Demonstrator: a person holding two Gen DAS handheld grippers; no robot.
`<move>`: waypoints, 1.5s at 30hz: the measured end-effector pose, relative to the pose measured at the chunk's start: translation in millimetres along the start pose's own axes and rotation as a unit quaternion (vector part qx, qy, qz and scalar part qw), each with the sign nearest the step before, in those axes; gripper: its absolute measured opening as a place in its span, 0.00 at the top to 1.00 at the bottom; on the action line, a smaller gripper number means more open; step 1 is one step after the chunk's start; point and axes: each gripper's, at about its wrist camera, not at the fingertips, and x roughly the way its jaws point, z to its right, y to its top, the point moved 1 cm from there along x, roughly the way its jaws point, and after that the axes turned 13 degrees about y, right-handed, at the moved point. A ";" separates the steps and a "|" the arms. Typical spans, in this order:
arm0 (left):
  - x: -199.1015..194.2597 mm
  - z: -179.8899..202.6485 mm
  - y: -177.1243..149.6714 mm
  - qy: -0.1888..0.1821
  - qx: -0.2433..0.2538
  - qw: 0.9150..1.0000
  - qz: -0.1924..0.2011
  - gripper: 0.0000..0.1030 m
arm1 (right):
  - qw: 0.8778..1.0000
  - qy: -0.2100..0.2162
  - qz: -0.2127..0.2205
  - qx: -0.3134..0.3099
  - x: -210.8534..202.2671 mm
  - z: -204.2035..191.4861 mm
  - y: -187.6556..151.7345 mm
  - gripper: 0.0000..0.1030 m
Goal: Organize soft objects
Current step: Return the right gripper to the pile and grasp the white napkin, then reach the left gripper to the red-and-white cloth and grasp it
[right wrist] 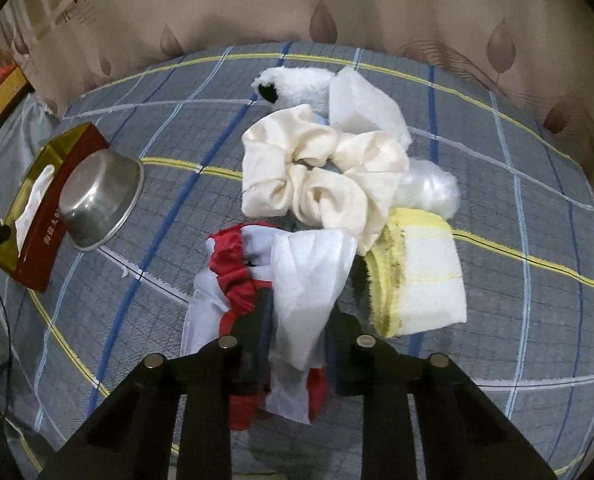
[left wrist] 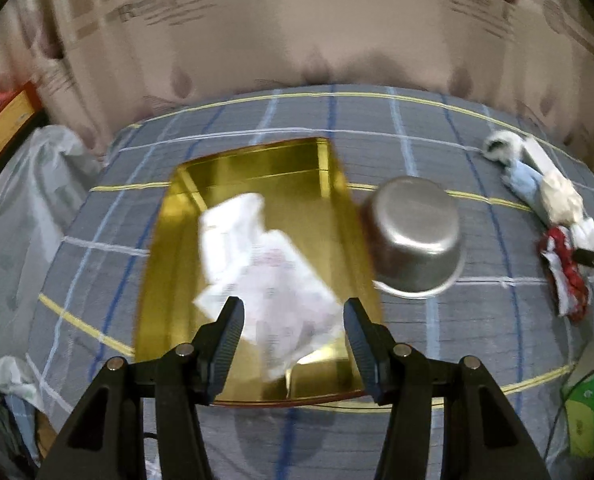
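A gold-lined box (left wrist: 329, 184) lies open on the checked bedspread with a white cloth (left wrist: 265, 264) in it. My left gripper (left wrist: 293, 320) is open just above the box's near end, its jaws on either side of the cloth. In the right wrist view a pile of soft things lies ahead: a cream scrunchie (right wrist: 325, 176), a red and white scrunchie (right wrist: 237, 276), a white and yellow folded cloth (right wrist: 421, 276) and a white plush toy (right wrist: 293, 80). My right gripper (right wrist: 301, 320) has the red and white scrunchie's white fabric (right wrist: 305, 280) between its fingers.
An upturned steel bowl (left wrist: 413, 236) leans against the box's right side; it also shows in the right wrist view (right wrist: 97, 200). The red-sided box (right wrist: 53, 216) is at the left there. A curtain hangs behind the bed. A green package (left wrist: 593, 400) sits at the right edge.
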 end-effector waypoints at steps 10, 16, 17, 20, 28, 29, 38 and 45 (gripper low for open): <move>-14.3 72.5 13.9 -0.079 0.048 0.996 -0.007 0.48 | 0.999 -0.009 0.045 0.022 -30.0 23.7 -18.4 0.83; -21.1 127.9 20.9 -0.136 0.073 0.988 -0.020 0.48 | 0.995 -0.046 0.074 0.041 -42.4 49.7 -42.6 0.86; -21.9 136.2 21.9 -0.146 0.078 0.986 -0.024 0.48 | 0.995 -0.052 0.078 0.043 -42.9 53.1 -46.5 0.86; -24.7 160.6 24.2 -0.170 0.085 0.981 -0.034 0.48 | 0.993 -0.064 0.085 0.058 -43.5 68.4 -58.4 0.87; -27.6 206.8 34.0 -0.219 0.086 0.970 -0.054 0.47 | 0.989 -0.085 0.097 0.073 -36.7 90.3 -82.7 0.87; -27.9 212.9 35.0 -0.221 0.091 0.969 -0.057 0.44 | 0.988 -0.083 0.105 0.073 -37.2 91.0 -84.3 0.87; -25.9 264.1 37.8 -0.239 0.112 0.961 -0.087 0.43 | 0.984 -0.052 0.140 0.096 -39.5 98.0 -92.7 0.87; -9.0 292.3 30.3 -0.211 0.133 0.964 -0.093 0.43 | 0.984 -0.043 0.143 0.100 -39.3 101.0 -93.2 0.87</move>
